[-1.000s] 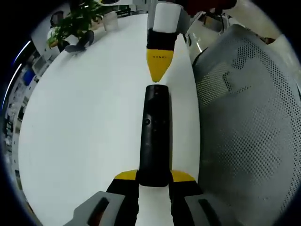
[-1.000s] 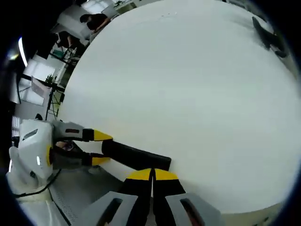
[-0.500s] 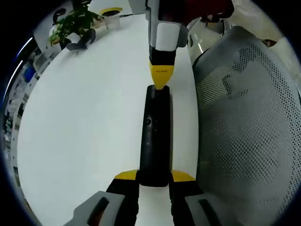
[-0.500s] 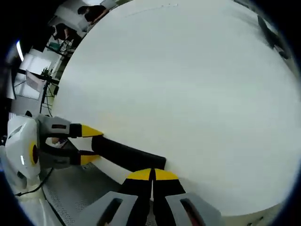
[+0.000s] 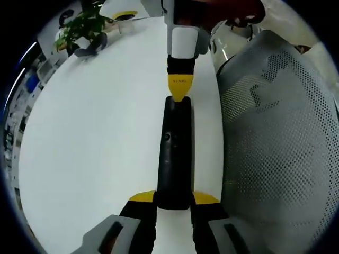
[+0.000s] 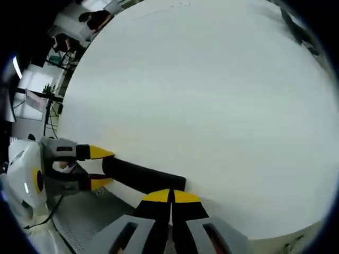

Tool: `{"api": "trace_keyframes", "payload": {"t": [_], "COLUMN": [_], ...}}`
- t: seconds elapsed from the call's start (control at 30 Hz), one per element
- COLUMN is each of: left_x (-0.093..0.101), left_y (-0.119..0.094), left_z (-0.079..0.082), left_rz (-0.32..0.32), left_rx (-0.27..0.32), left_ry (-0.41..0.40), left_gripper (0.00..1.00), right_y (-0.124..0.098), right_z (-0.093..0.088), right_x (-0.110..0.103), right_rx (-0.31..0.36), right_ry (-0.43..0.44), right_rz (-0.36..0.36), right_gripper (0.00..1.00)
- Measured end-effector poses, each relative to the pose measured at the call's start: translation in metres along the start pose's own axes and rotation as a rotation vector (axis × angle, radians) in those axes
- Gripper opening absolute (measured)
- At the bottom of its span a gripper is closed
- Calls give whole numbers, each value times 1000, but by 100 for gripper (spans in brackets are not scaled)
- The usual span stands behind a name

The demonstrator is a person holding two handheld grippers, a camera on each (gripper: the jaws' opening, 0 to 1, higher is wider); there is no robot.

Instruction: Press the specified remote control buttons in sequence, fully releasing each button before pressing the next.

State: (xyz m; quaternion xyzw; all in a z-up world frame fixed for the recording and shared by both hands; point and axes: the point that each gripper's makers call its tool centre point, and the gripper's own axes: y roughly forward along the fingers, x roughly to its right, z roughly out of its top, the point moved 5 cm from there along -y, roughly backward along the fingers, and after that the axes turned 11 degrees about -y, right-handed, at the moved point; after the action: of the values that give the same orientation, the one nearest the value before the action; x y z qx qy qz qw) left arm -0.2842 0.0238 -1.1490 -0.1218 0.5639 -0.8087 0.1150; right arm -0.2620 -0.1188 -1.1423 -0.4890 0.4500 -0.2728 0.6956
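Two grippers: left (image 5: 174, 200) holds remote (image 5: 174, 148); right (image 5: 179, 95) touches it.

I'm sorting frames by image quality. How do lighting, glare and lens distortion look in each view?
Left gripper view: even, soft light; the long black remote control stays dark with its buttons hard to read; fisheye bends the white table edge and the grey mesh chair. Right gripper view: the table is bright and nearly featureless, strongly bowed, with only faint shadow beside the remote.
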Motion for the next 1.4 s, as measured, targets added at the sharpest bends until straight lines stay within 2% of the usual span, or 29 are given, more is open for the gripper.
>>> {"api": "trace_keyframes", "payload": {"t": [0.17,0.27,0.47,0.67,0.83,1.17,1.4], "left_x": [0,0,0,0,0,0,0], "left_y": [0,0,1,0,0,0,1], "left_z": [0,1,1,2,2,2,2], "left_rz": [-3,-2,-2,3,2,0,-1], "left_rx": [-8,-18,-33,-44,-46,-41,-38], "left_ry": [3,3,3,8,7,2,-3], "left_gripper": [22,22,22,22,22,22,22], "right_y": [0,-1,-2,0,-3,2,3], "right_z": [1,-1,-6,-5,1,3,3], "right_x": [-2,-1,-4,-7,-9,-8,-11], "right_rx": [-32,-18,54,32,70,58,44], "right_ry": [-20,-16,-25,-69,-65,-99,-142], "right_rz": [-18,-28,-34,-33,-24,-34,-79], "right_gripper": [0,0,0,0,0,0,0]}}
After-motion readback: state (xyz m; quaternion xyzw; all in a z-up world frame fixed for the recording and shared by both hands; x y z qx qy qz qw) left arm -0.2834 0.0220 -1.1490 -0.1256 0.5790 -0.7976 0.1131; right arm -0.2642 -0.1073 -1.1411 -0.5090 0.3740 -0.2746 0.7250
